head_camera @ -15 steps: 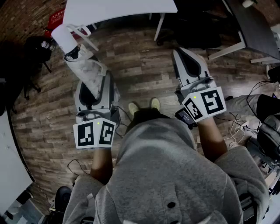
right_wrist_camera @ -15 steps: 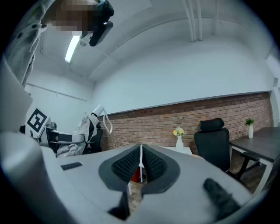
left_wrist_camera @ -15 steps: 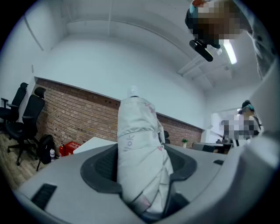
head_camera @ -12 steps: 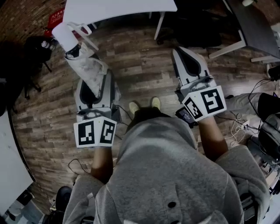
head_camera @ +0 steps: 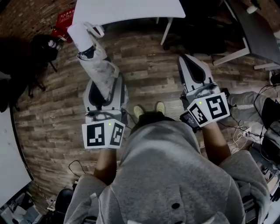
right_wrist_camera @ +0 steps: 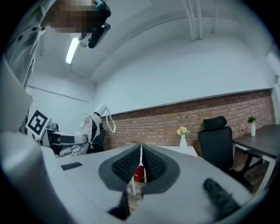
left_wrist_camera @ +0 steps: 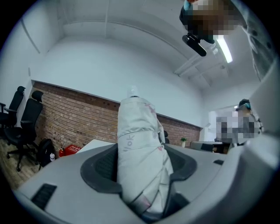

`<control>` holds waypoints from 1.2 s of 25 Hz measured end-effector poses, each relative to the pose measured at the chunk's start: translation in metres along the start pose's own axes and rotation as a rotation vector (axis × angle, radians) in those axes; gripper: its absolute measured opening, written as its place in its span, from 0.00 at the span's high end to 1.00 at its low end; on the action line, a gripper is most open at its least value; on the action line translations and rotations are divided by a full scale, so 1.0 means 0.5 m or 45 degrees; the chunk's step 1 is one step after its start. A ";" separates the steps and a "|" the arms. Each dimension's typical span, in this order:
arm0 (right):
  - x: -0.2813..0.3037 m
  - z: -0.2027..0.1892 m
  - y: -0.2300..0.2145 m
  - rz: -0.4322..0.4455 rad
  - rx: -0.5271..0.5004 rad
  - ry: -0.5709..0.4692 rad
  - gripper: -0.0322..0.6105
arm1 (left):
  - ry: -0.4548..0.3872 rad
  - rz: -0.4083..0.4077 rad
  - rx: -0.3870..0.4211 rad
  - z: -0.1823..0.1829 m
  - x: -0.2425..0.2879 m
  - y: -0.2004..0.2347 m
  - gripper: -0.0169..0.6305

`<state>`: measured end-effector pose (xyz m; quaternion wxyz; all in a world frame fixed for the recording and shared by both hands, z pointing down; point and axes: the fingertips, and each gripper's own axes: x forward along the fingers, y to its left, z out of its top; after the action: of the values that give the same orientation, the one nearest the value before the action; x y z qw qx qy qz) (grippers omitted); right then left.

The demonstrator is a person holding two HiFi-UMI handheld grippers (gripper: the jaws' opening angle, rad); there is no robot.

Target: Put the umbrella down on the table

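Pinches umbrella in left gripper, most of it jutting past the fingertips toward table ahead; right gripper pressed together, empty. Best to carry level, lower flat onto table, then spread fingers only once resting, to avoid a drop.

Folded white umbrella gripped in left tool.

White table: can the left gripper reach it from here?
Probably yes: the left gripper, shut on the folded umbrella, points toward the white table, with nothing visible between.
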<state>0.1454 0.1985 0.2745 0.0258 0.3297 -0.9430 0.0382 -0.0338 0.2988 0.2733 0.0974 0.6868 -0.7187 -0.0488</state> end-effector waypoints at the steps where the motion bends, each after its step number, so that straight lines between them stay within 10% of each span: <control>1: -0.001 0.001 0.014 0.004 -0.003 0.001 0.90 | -0.001 -0.001 0.008 0.003 -0.009 0.005 0.53; 30: 0.076 0.006 0.147 0.083 -0.146 -0.018 0.90 | -0.074 -0.055 0.032 0.034 -0.035 0.082 0.53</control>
<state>0.0698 0.2320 0.2705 0.0367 0.2969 -0.9540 -0.0173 -0.0768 0.3172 0.2636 0.0669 0.7015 -0.7068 -0.0620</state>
